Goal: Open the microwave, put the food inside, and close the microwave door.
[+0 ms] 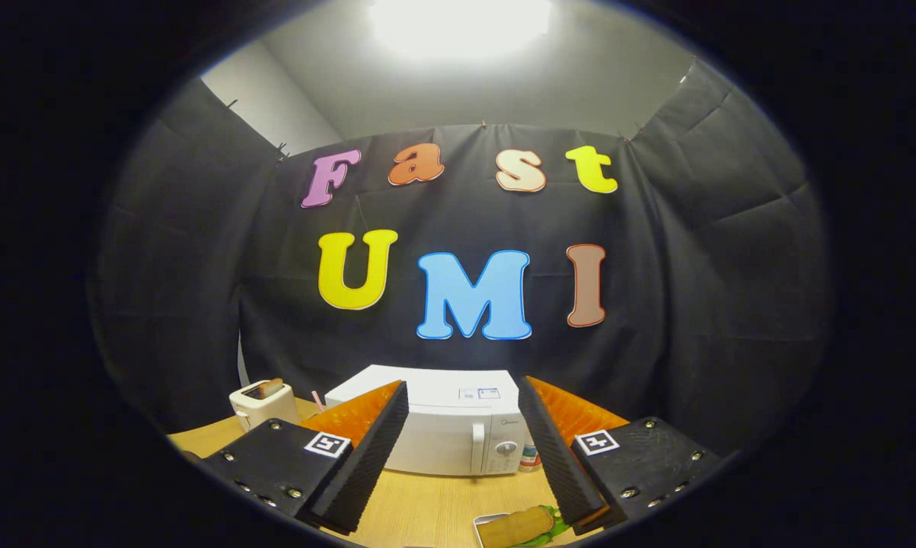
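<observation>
Gripper [461, 449] wide open, holding nothing, raised above the table [427, 506]. Microwave [442, 430] at 12 o'clock beyond the fingers, door closed. Food [515, 525] on a tray at 5 o'clock, close under the right finger. Toaster [258, 402] at 10 o'clock. Risks: fingers slipping off the door edge; sweeping low could knock the food.

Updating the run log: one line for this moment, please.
claw: open, holding nothing | microwave: door shut, beyond fingers | food: on tray, near right finger | step: door not yet opened
</observation>
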Motion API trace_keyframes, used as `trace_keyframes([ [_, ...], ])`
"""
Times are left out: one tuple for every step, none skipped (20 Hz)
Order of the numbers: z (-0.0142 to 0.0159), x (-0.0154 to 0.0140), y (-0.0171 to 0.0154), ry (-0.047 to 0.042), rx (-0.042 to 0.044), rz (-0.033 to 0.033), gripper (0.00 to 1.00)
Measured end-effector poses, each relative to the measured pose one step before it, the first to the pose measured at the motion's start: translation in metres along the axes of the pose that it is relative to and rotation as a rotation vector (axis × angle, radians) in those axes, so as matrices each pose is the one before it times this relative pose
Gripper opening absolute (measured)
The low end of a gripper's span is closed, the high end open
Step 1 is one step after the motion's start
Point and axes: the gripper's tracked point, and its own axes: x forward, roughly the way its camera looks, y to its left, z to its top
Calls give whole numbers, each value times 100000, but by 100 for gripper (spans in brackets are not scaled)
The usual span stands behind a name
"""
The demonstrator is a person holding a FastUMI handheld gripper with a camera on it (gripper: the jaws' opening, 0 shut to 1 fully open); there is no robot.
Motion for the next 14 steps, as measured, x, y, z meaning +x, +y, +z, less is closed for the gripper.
trace_keyframes([
  [8, 345, 181, -288, -395, 66, 92],
  [73, 478, 238, -442, -457, -87, 92],
  [-129, 439, 114, -469, -682, -193, 92],
  [-133, 578, 132, -674, -775, -239, 92],
  [-460, 637, 79, -57, -676, -507, 92],
  [-386, 578, 74, -130, -577, -515, 92],
  [-512, 863, 91, 109, -481, -458, 92],
  [-603, 715, 63, 116, 99, 136, 92],
  [-785, 956, 322, 384, 358, 273, 92],
  [-889, 881, 67, 651, 384, 395, 92],
  [-878, 948, 67, 315, 413, 217, 92],
  [-855, 962, -268, 263, 199, -683, 92],
  [-855, 905, -314, 175, -252, -1013, 92],
  [-866, 819, -284, 479, -251, -883, 92],
])
